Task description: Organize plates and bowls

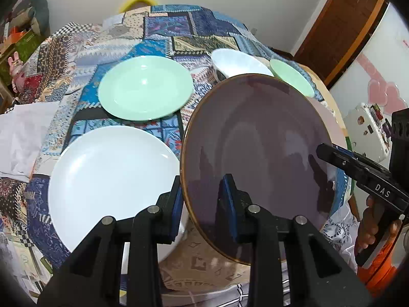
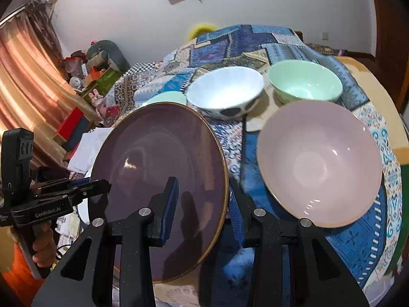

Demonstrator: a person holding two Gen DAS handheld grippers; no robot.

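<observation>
Both grippers, left [image 1: 200,207] and right [image 2: 202,207], clamp opposite rims of the purple plate [image 1: 258,148], likely steadying it toward the white plate [image 1: 112,179].

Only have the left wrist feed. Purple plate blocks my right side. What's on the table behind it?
Observer: A pink bowl, upright and empty, on the cloth right of the held purple plate.
Operator: Right gripper properly on the plate?
Observer: Yes. The right gripper has one finger on each face of the plate's rim.
Operator: Anything in the far bowls?
Observer: No. The white bowl and green bowl stand side by side, both empty.
</observation>
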